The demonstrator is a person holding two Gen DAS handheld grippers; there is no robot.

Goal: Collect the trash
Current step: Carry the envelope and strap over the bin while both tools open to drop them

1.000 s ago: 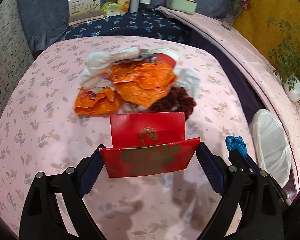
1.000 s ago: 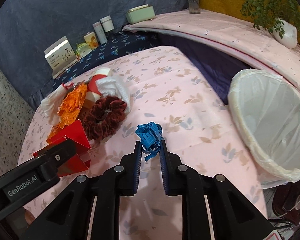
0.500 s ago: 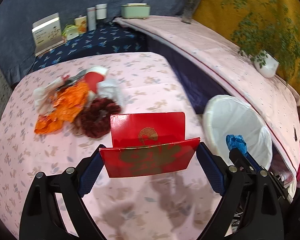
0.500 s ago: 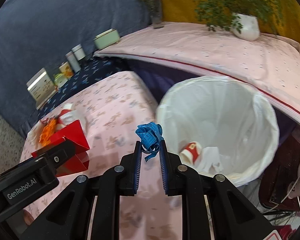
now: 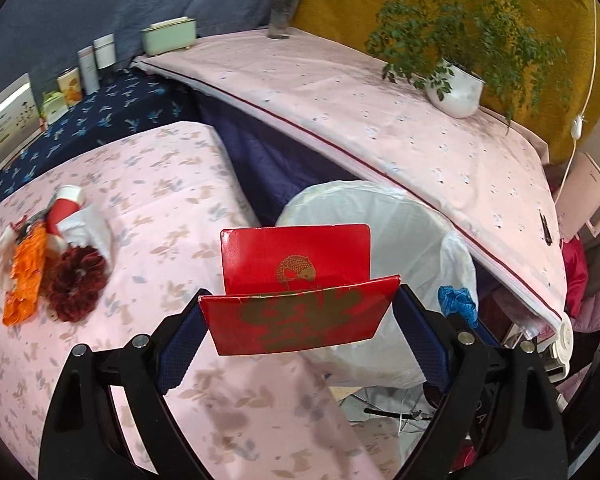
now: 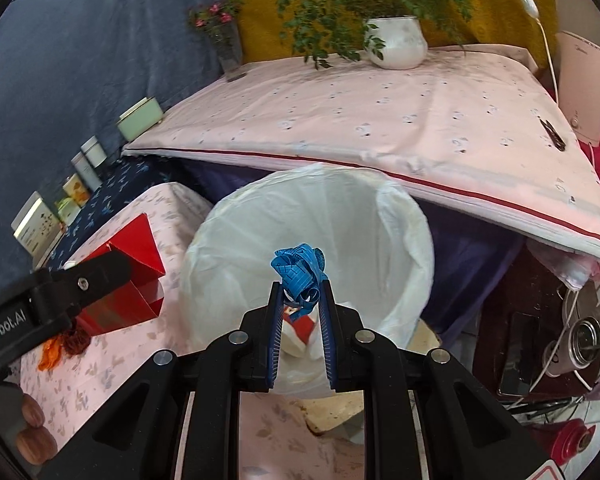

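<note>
Right gripper [image 6: 300, 292] clamped on blue ribbon wad [image 6: 298, 270], above white-lined trash bin [image 6: 404, 220]. Left gripper [image 5: 298, 312] clamped on red box [image 5: 296, 292] at bin's near-left edge. Other trash pile [image 5: 56, 268] far left on floral tablecloth [image 5: 172, 184].

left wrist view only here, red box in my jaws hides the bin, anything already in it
Observer: Yes. The right wrist view looks into the white bin and shows a red and white scrap at the bottom.
Operator: is the right gripper holding something
Observer: The right gripper is shut on a crumpled blue strip.
Operator: is it over the bin
Observer: In that view the strip sits in front of the bin's opening, so it looks lined up above it.
</note>
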